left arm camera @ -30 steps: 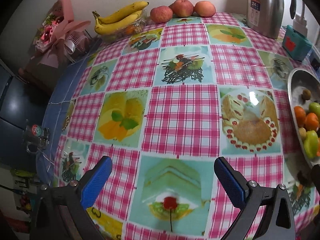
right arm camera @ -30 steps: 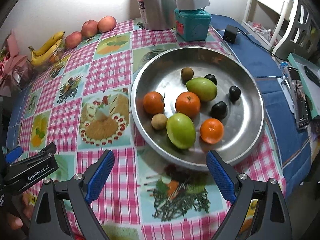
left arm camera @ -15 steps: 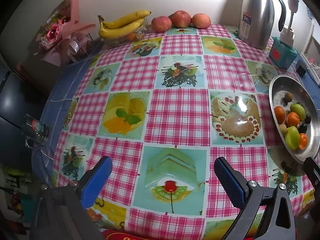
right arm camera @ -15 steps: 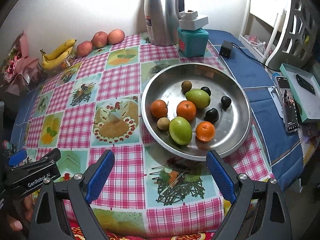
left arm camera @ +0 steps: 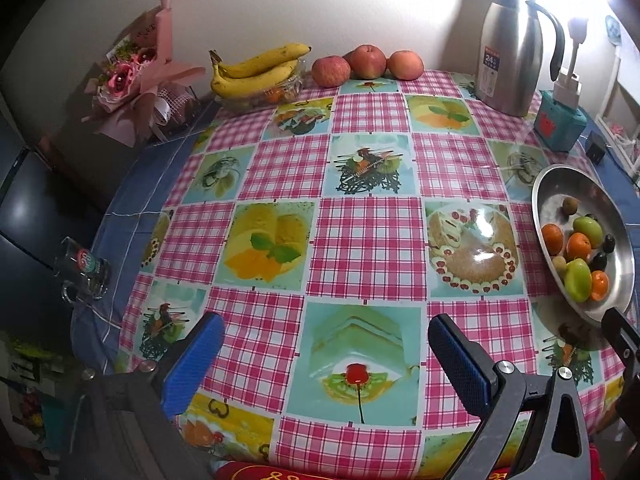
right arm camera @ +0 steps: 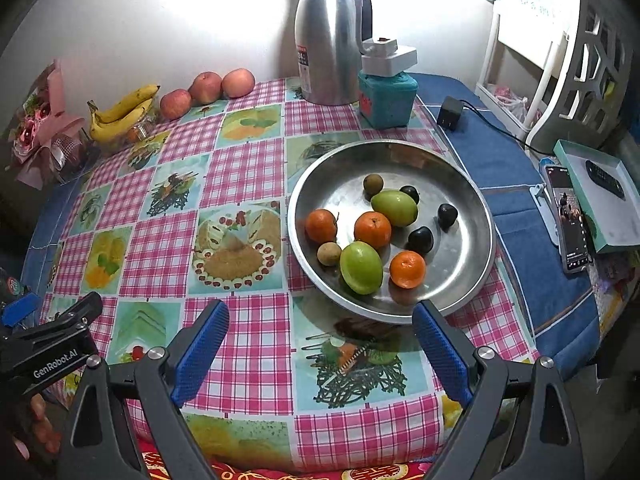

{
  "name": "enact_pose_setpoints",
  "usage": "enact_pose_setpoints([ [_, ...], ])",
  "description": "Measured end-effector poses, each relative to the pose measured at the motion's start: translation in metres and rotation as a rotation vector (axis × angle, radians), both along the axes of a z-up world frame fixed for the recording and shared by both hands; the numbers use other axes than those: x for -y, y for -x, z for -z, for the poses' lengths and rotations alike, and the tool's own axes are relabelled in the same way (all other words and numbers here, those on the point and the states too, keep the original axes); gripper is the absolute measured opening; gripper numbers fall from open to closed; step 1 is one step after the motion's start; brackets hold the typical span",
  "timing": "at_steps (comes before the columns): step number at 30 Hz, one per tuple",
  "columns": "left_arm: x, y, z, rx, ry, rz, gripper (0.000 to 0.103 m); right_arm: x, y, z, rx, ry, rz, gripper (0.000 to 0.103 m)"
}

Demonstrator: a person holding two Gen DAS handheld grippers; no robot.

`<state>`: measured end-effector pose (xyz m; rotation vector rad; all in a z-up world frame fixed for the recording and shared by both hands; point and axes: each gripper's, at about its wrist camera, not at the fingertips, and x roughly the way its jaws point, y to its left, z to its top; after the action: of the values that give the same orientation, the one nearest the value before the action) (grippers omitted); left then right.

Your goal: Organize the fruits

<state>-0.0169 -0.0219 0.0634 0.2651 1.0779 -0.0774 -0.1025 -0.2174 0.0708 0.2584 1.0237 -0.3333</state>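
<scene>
A round steel bowl point(right arm camera: 460, 184) on the checked tablecloth holds three oranges point(right arm camera: 372, 229), two green fruits point(right arm camera: 361, 267), three dark plums point(right arm camera: 421, 240) and two small brown fruits point(right arm camera: 329, 253). The bowl also shows at the right of the left wrist view point(left arm camera: 560, 188). My right gripper point(right arm camera: 320, 324) is open and empty, over the table's near edge just in front of the bowl. My left gripper point(left arm camera: 324, 340) is open and empty, over the near middle of the table, left of the bowl.
Bananas point(left arm camera: 256, 70) on a glass dish and three apples point(left arm camera: 366, 62) sit at the back by the wall. A steel thermos point(right arm camera: 326, 40) and a teal box point(right arm camera: 386, 98) stand behind the bowl. A phone point(right arm camera: 568, 220) and a boxed remote lie right; a bouquet point(left arm camera: 136, 68) and a glass point(left arm camera: 84, 268) lie left.
Both grippers have pulled back and up from the table, so more of it shows. Both stay open and empty. The fruits have not moved.
</scene>
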Motion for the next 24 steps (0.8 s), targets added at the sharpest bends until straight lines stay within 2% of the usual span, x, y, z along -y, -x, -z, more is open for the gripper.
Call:
enact_pose_setpoints([
  [6,-0.0015,0.0004,0.0004,-0.008,0.025,0.003,0.103,-0.0019,-0.0011,0.0001,-0.001,0.007,-0.001,0.093],
  [24,-0.0029,0.0007,0.0022,-0.011,0.025,-0.005,0.103,-0.0012,-0.0042,0.0059,-0.025,-0.008,0.008,0.093],
])
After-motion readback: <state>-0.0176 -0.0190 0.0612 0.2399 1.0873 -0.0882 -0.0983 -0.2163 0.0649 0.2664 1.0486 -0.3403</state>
